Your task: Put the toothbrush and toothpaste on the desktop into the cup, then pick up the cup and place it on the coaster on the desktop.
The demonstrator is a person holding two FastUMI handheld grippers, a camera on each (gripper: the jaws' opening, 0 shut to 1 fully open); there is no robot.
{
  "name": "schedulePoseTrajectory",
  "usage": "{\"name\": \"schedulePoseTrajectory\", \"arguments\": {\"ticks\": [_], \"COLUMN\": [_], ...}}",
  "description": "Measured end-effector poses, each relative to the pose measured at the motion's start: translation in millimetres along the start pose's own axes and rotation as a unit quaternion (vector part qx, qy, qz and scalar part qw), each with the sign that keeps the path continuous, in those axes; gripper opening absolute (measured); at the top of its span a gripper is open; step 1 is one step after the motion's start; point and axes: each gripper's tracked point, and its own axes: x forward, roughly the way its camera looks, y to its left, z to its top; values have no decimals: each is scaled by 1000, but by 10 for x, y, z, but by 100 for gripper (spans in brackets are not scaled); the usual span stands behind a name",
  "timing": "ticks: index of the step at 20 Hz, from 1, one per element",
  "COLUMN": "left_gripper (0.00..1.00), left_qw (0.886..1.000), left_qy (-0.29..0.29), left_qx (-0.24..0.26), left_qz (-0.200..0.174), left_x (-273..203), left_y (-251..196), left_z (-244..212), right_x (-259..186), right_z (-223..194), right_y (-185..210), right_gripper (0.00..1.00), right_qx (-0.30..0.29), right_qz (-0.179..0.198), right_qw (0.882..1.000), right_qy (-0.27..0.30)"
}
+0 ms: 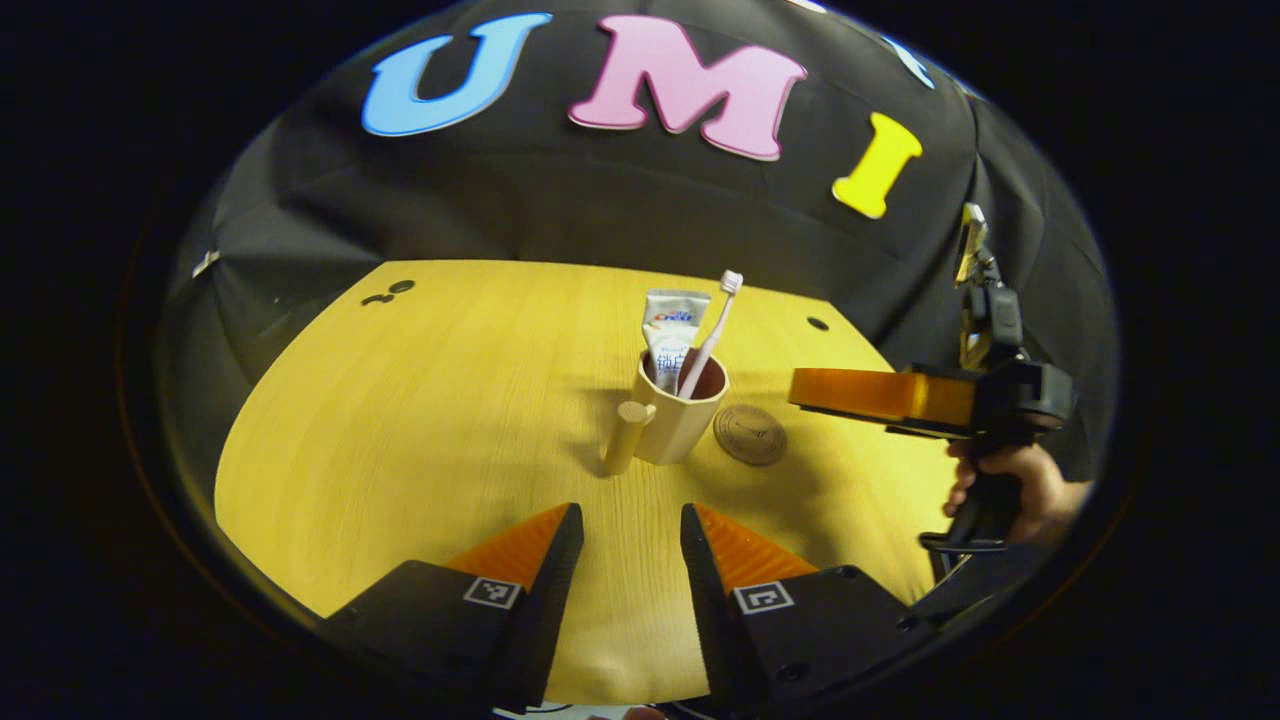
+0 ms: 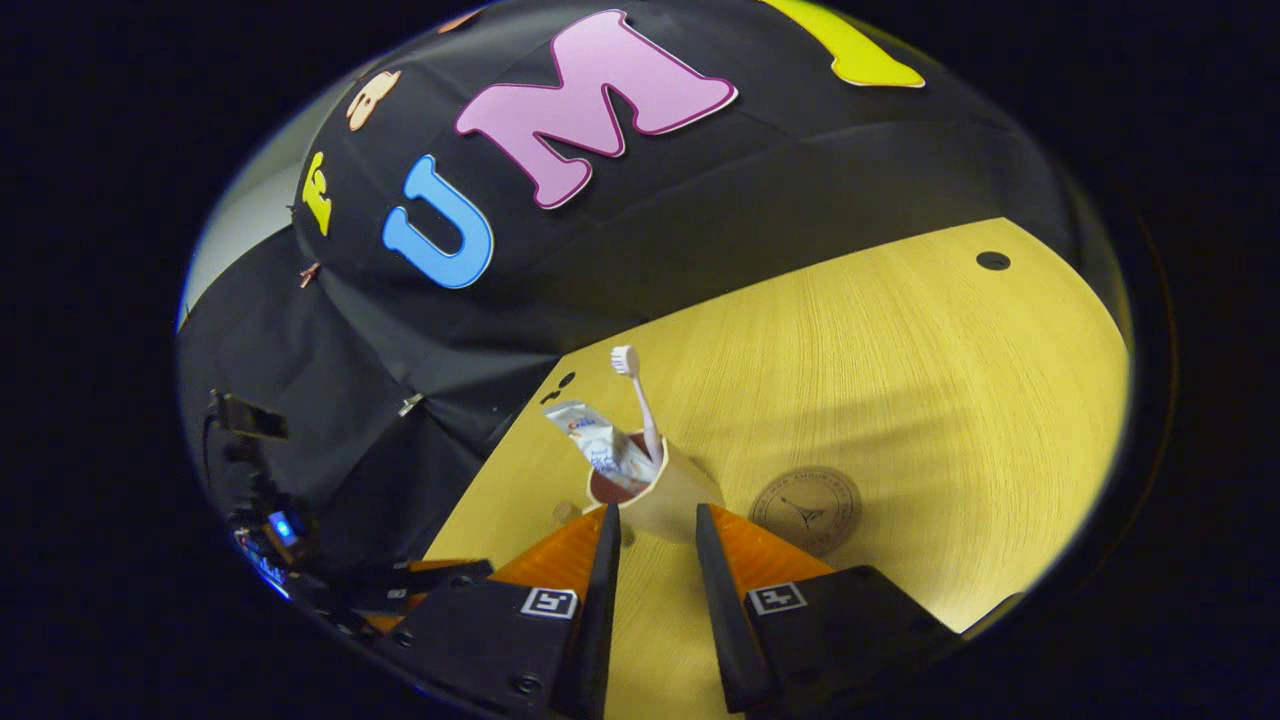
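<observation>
Beige handled cup (image 1: pixel 680 415) holding white toothbrush (image 1: pixel 712 330) and toothpaste tube (image 1: pixel 672 325) stands beside round brown coaster (image 1: pixel 750 434) on yellow wooden worktop (image 1: pixel 450 400); both grippers' fingers (image 1: pixel 545 560) parted, empty.

Ahead of your left gripper (image 1: pixel 632 525), the desktop (image 1: pixel 450 400) looks like pale wood with a fine, smooth, matt grain. The cup (image 1: pixel 680 405) on it has a matt, wood-toned outside and a darker, slightly glossy inside. The toothpaste (image 1: pixel 672 330) standing in it is a soft, shiny plastic tube, and the toothbrush (image 1: pixel 712 330) is smooth plastic. Just beside the cup, the coaster (image 1: pixel 750 434) looks matt with an embossed pattern. Behind, the booth's wall (image 1: pixel 600 200) is creased matt cloth.
</observation>
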Motion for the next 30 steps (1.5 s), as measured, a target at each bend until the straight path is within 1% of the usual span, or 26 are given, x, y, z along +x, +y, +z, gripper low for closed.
{"name": "schedulePoseTrajectory", "arguments": {"ticks": [3, 4, 5, 6, 7, 9, 13, 15, 17, 20, 23, 25, 26, 28, 30], "left_gripper": [70, 72, 77, 80, 82, 87, 89, 88, 88, 88, 87, 84, 75, 60, 56], "left_qw": [998, 997, 995, 994, 992, 988, 977, 971, 968, 966, 956, 952, 951, 946, 944], "left_qy": [48, 62, 77, 89, 102, 125, 170, 187, 197, 209, 235, 246, 248, 255, 260], "left_qx": [31, 39, 53, 63, 73, 93, 129, 148, 152, 153, 170, 177, 181, 192, 199], "left_qz": [-16, -20, -20, -21, -20, -18, -14, -12, -13, -25, -34, -40, -41, -48, -49], "left_x": [296, 392, 498, 567, 635, 773, 1008, 1149, 1242, 1341, 1393, 1420, 1426, 1432, 1434], "left_y": [24, 22, 60, 87, 113, 168, 242, 291, 295, 244, 212, 161, 144, 107, 105], "left_z": [-24, -22, -30, -41, -48, -64, -82, -46, 8, 108, 94, 66, 57, 57, 59], "right_x": [-320, -451, -542, -648, -716, -879, -1143, -1255, -1329, -1404, -1439, -1451, -1458, -1470, -1471], "right_z": [-134, -163, -180, -200, -207, -201, -305, -357, -401, -431, -420, -401, -406, -429, -459], "right_y": [-62, -107, -143, -191, -238, -377, -622, -696, -805, -943, -1020, -1046, -1062, -1078, -1082], "right_gripper": [49, 53, 55, 38, 56, 56, 56, 56, 56, 56, 56, 56, 56, 56, 56], "right_qx": [3, 6, 11, 18, 22, 30, 48, 55, 68, 85, 94, 100, 101, 102, 105], "right_qz": [7, 7, 4, 2, -3, -17, -45, -57, -70, -89, -99, -101, -102, -103, -104], "right_qw": [1000, 1000, 1000, 1000, 1000, 999, 998, 997, 995, 992, 991, 990, 990, 989, 989], "right_qy": [18, 22, 22, 21, 22, 14, 10, 10, 7, 2, -2, -8, -9, -7, -3]}}
